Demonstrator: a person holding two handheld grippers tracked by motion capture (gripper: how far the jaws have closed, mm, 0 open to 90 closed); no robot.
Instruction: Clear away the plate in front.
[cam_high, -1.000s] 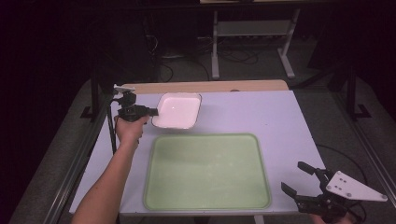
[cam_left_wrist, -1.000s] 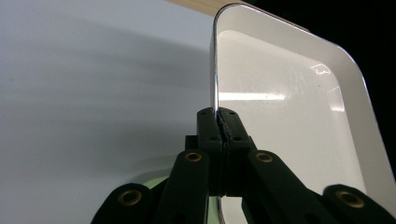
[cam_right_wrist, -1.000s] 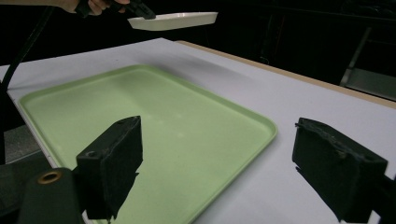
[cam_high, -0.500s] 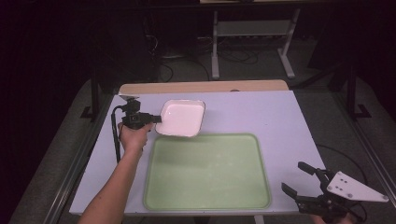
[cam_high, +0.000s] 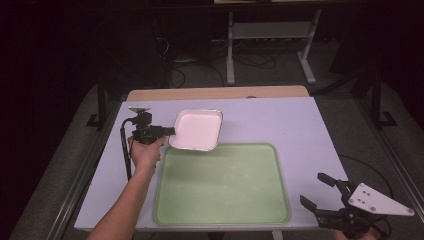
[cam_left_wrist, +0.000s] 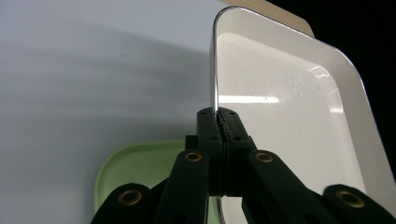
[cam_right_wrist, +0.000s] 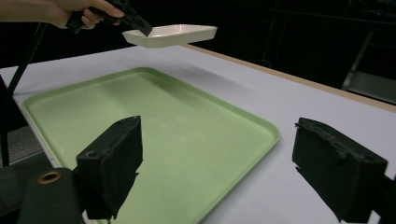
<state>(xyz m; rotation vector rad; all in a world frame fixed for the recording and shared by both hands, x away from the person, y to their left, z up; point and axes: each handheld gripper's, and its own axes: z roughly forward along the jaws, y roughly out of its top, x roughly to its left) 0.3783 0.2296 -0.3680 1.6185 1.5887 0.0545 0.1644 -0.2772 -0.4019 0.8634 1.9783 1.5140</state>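
White dish (cam_high: 197, 130), carried nearer the green tray (cam_high: 220, 187); left gripper (cam_high: 167, 131) jaws clamp its rim, right gripper (cam_high: 320, 192) jaws wide, empty; no legible writing.

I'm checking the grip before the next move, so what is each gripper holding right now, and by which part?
The left gripper pinches the white dish by its rim. The right gripper is open, holding nothing.
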